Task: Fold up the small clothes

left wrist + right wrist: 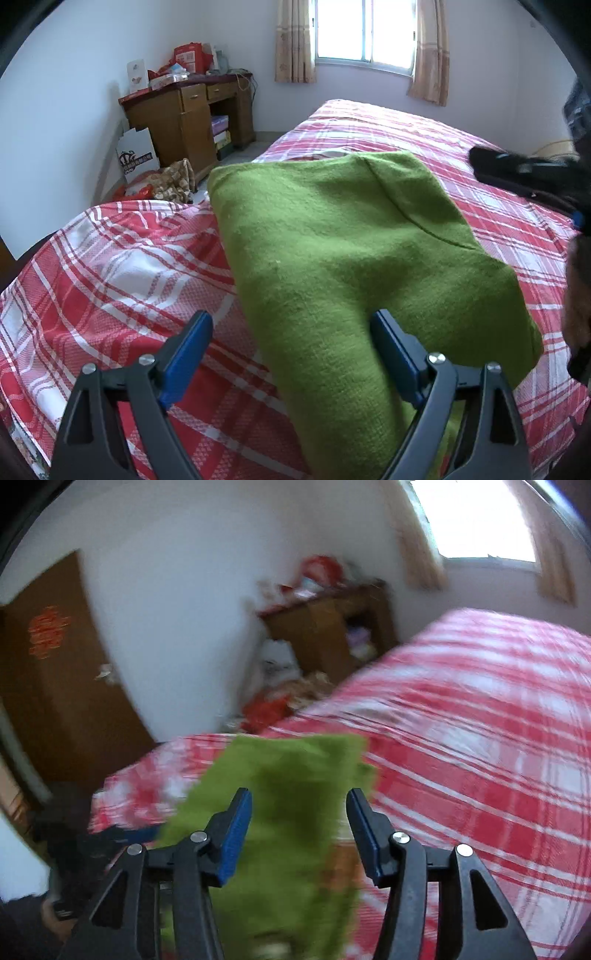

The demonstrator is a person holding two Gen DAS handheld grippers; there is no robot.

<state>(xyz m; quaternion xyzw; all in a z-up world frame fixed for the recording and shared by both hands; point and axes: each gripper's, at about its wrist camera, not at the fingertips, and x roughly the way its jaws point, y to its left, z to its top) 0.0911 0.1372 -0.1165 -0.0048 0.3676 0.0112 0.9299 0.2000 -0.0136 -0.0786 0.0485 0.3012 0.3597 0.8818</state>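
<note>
I saw both grippers open — left gripper (pixel 291 328) straddling the green garment's (pixel 351 240) edge at six o'clock, right gripper (pixel 299 808) apart over it — on the checked bedsheet (pixel 110 266).

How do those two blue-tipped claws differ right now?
The left gripper has its jaws spread wider than the right gripper. The left gripper's view is sharp, while the right gripper's is blurred. The green garment lies flat on the plaid bed by the left gripper; by the right gripper it fills the space between the jaws. Both have blue pads, and neither presses on the cloth.
</note>
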